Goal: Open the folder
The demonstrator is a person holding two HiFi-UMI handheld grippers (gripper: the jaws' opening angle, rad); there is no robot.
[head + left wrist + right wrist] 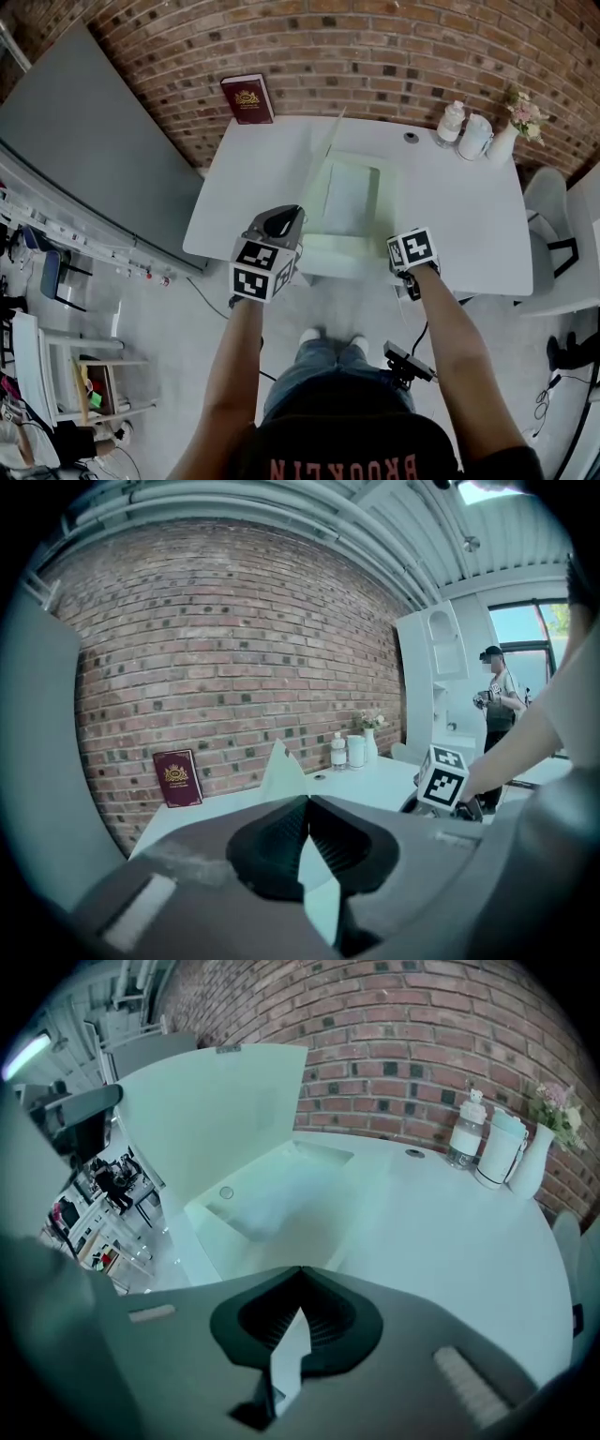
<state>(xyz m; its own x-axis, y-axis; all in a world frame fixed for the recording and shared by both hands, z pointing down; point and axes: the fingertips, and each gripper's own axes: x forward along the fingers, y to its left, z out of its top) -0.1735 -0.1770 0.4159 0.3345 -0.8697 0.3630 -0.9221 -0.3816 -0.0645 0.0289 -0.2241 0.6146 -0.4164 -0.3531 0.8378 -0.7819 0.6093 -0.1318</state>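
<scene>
A brick wall [375, 56] backs one white bench [469, 216]. One pale folder [352, 202] lies on the bench near its front edge. Its base is flat and its cover stands nearly upright along the left side.

There are two grippers. The left gripper [307, 802] is at the cover's near corner with its jaws clenched on the cover's free edge. Its own view looks along the raised sheet, which narrows to a point above the jaw tips. The right gripper [300, 1269] points steeply down at the folder's front right corner with its jaws brought together. No view shows whether they pinch the folder's edge or only touch it.

One dark red book [247, 98] leans upright against the wall at the bench's back left. At the back right corner stand one bottle [451, 122], one white jug [475, 137] and one vase [506, 141] of flowers, close together. A small round object [411, 138] lies just to their left.

Only the right gripper view shows the cover's broad inner face and a small round stud [226, 1192] inside the folder. Only the left gripper view shows a person [497, 696] standing far off by a window. Only the head view shows both arms and a chair [548, 234] at the bench's right.
</scene>
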